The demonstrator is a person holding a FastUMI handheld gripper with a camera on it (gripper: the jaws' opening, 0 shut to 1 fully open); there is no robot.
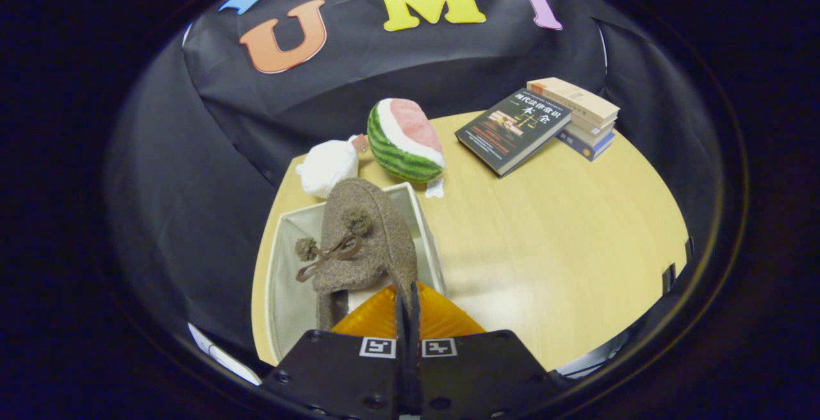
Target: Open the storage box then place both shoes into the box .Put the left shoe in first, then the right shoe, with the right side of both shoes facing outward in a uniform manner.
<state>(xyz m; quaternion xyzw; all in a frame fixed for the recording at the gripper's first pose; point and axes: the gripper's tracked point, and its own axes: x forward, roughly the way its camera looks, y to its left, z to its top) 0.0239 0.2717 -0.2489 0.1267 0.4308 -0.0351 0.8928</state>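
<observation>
A brown felt shoe (368,241) with pompoms and a brown bow hangs just ahead of my fingers, toe pointing away. My gripper (407,305) is shut on the shoe's right rim, the orange fingers (442,317) pressed together on the felt. The shoe hangs over the open white storage box (282,260), whose inside shows to the left of it. The box's right wall (426,234) runs beside the shoe. What lies at the box's bottom under the shoe is hidden.
A plush watermelon slice (403,141) and a white plush (328,167) sit just beyond the box. A stack of books (576,116) with one leaning book (512,129) stands at the far right of the round wooden table (564,241).
</observation>
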